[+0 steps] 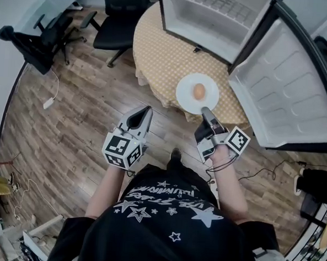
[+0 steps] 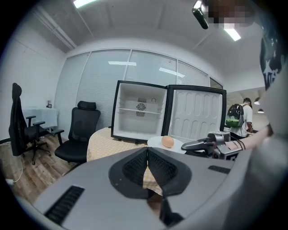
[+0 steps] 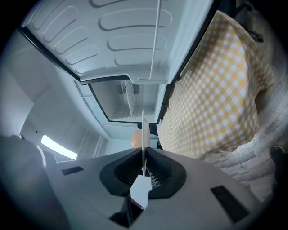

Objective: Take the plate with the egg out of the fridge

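Note:
A white plate (image 1: 197, 93) with a brown egg (image 1: 199, 91) on it hangs level over the near edge of the round table (image 1: 157, 49), outside the open fridge (image 1: 214, 20). My right gripper (image 1: 207, 110) is shut on the plate's near rim. In the right gripper view the plate (image 3: 143, 134) shows edge-on between the pads, with the egg (image 3: 136, 138) behind it. My left gripper (image 1: 148, 109) is shut and empty over the wooden floor, left of the plate. In the left gripper view the egg (image 2: 167, 142) and plate (image 2: 155, 142) lie ahead.
The small fridge stands on the yellow checked tablecloth (image 3: 216, 99) with its door (image 1: 281, 96) swung wide to the right. Its shelves look bare. Two black office chairs (image 1: 118, 19) stand beyond the table at the left. Cables lie on the floor (image 1: 49, 101).

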Available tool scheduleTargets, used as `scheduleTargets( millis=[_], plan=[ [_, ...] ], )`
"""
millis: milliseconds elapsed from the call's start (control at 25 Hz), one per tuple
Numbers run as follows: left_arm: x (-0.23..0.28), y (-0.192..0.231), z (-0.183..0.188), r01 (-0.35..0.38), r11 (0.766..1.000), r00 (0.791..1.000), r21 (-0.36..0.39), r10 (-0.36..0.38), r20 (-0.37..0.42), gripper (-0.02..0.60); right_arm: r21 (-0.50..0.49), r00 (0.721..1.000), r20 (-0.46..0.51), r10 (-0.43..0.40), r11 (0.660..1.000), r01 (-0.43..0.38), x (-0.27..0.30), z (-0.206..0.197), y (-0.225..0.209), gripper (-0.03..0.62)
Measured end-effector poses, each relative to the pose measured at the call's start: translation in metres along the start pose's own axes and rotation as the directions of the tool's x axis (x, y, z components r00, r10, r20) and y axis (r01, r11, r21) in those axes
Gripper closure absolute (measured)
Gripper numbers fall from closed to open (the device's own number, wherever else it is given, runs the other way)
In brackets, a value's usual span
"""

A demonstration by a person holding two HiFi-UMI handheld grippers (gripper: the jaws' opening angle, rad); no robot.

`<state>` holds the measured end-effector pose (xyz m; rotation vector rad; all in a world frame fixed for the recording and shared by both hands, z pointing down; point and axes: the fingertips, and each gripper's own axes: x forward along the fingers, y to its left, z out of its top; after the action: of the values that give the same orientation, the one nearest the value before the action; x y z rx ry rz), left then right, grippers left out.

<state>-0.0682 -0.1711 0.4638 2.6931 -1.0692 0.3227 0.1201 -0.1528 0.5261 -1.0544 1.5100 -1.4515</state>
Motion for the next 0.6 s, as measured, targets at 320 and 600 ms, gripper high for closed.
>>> scheduleTargets(
  millis=[320, 600],
  plan=[
    [-0.085, 0.005, -0.028, -0.059, 0.998, 0.998, -0.037, 0.060, 0.012, 0.574, 0.022, 0.999, -0.038, 0.006, 1.000, -0.005, -0.011, -0.061, 0.010, 0.556],
    [-0.160, 0.007, -0.035, -0.108, 0.991, 0.993, -0.072, 0.111, 0.038, 0.574, -0.006, 0.997, -0.082, 0.012, 1.000, -0.013, -0.035, -0.121, 0.030, 0.556]
  ],
)
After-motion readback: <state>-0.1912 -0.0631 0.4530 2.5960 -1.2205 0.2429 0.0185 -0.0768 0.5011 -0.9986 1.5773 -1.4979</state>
